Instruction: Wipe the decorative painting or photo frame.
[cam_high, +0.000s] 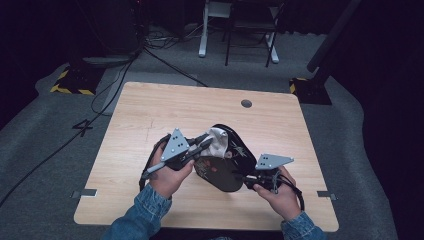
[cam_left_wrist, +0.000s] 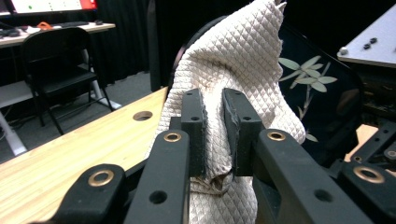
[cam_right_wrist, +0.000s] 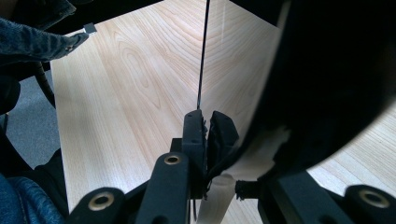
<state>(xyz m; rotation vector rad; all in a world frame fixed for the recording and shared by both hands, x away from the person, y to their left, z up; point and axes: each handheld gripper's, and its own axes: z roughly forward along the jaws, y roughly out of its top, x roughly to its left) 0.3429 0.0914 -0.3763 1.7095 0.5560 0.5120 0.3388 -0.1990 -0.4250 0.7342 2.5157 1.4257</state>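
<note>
One cloth (cam_left_wrist: 233, 60), one black tray (cam_high: 227, 172), seemingly.

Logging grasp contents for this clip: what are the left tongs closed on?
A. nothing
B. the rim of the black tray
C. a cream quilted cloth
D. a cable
C: in the left gripper view the left tongs pinch a fold of the cream quilted cloth, with the black tray painted with leaves behind it.

High view looks forward and down on the table (cam_high: 150, 115), both grippers mid-frame. Left gripper view sits close behind its jaws, facing the cloth (cam_left_wrist: 233, 70) and plate (cam_left_wrist: 322, 107). Right gripper view, equally close, shares that plate (cam_right_wrist: 336, 70) and tabletop.
</note>
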